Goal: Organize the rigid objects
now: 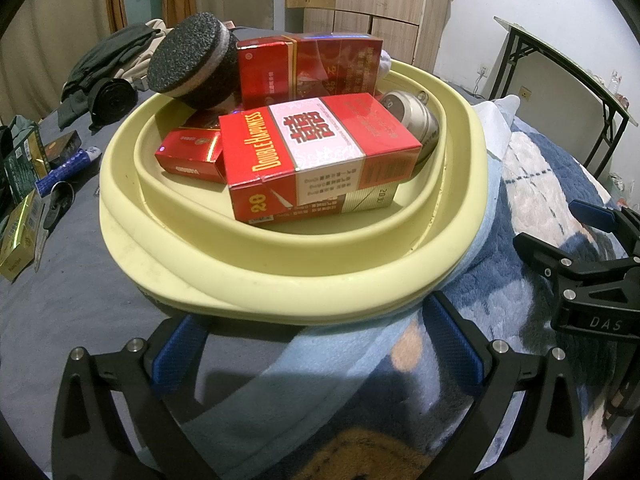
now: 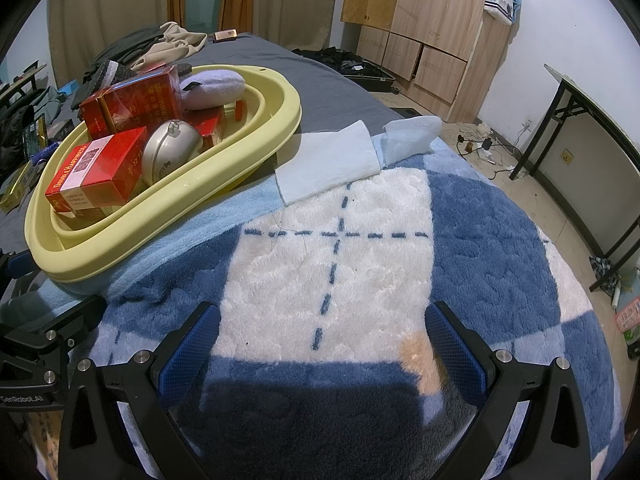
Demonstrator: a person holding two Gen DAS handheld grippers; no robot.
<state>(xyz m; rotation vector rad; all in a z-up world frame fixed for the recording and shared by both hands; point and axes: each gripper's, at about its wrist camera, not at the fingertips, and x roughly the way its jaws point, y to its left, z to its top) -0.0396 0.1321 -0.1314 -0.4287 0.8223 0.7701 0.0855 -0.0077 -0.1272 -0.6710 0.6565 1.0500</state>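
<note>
You are holding the left gripper (image 1: 316, 354) wide open and empty, hovering just short of the near rim of the yellow basin (image 1: 280, 268). The right gripper (image 2: 320, 344) is likewise spread open with nothing between its pads, hanging over the blue-and-white blanket (image 2: 340, 248), well apart from the basin. The basin is sitting at the blanket's far left edge, partly on the grey bedsheet (image 1: 52, 312). It is already carrying the red cartons (image 1: 316, 152), a black foam puck (image 1: 188, 60) leaning on its far rim, and a silver tin (image 1: 412, 116).

Judgement: you are between picks; collecting is mostly done. Green and gold boxes (image 1: 20, 184) and a blue tube (image 1: 64, 170) are still lying loose on the sheet off the basin's left side. The next move is probably calling for swinging the left gripper that way, closing on one, and lowering it gently: the pile is stacked high and may be sliding.
</note>
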